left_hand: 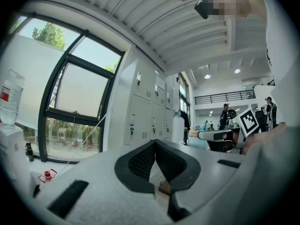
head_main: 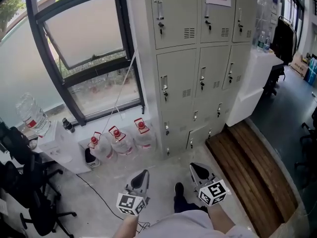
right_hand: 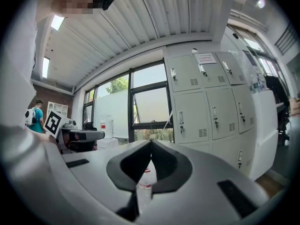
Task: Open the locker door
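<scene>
A bank of grey lockers (head_main: pixel 198 58) stands ahead, all doors closed, each with a small handle and lock, such as the handle (head_main: pixel 164 88) on the middle-left door. The lockers (left_hand: pixel 140 111) also show in the left gripper view and the lockers (right_hand: pixel 206 107) in the right gripper view. My left gripper (head_main: pixel 142 176) is held low in front of my body, jaws together, nothing in them. My right gripper (head_main: pixel 198 171) is beside it, also shut and empty. Both are well short of the lockers.
Three large water bottles (head_main: pixel 119 140) stand on the floor left of the lockers, below a tilted-open window (head_main: pixel 84 33). A wooden step (head_main: pixel 247 162) lies to the right, beside a white counter (head_main: pixel 252 83). Office chairs (head_main: pixel 25 182) crowd the left edge. People stand in the background.
</scene>
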`<state>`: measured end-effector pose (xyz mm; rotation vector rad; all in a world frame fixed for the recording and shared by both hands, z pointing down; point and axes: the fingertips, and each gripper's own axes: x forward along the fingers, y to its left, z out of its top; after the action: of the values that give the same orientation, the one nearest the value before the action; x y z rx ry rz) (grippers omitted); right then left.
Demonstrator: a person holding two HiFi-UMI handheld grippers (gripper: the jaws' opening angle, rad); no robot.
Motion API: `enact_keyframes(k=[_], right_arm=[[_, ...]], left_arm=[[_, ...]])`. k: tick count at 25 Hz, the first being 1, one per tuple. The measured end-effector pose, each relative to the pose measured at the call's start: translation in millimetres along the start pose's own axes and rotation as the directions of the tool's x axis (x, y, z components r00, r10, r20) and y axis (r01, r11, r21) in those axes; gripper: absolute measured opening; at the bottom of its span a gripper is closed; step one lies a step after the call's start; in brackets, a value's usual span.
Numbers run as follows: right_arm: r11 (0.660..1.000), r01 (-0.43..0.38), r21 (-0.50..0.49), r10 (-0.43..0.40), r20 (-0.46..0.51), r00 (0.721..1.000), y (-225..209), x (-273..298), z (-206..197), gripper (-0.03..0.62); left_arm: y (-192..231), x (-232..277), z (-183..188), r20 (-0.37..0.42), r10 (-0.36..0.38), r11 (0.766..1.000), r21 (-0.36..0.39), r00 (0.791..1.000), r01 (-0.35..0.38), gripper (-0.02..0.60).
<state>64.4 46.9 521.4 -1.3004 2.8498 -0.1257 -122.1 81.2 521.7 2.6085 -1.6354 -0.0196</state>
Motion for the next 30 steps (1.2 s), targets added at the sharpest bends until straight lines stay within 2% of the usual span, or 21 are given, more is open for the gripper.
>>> enact_keyframes(k=[10,15,20,30], right_arm=[[0.996,-0.084,0.004,0.084,0.001,0.996,-119.2,182.1,19.7,0.012],[0.992,-0.116,-0.039,0.116,0.003,0.993,-164.6,256.3,42.0,0.012],[0.993,-0.113,-0.032,0.113,0.002,0.994,-173.5,302.1,44.7,0.012],[0.999,-0.021,-0.041,0.021,0.013,1.0,-179.5,353.4,53.3,0.014]], left_arm=[[110.0,154.0,27.3,0.02,0.128,0.991,0.029,0.992,-0.129,0.008],[150.9,217.8,44.2,0.045,0.179,0.984,0.016,0.983,-0.18,0.008],[186.1,247.7,50.7,0.043,0.177,0.984,0.022,0.983,-0.178,0.008],[235.8,272.2,56.3,0.014,0.096,0.995,0.016,0.995,-0.096,0.008]])
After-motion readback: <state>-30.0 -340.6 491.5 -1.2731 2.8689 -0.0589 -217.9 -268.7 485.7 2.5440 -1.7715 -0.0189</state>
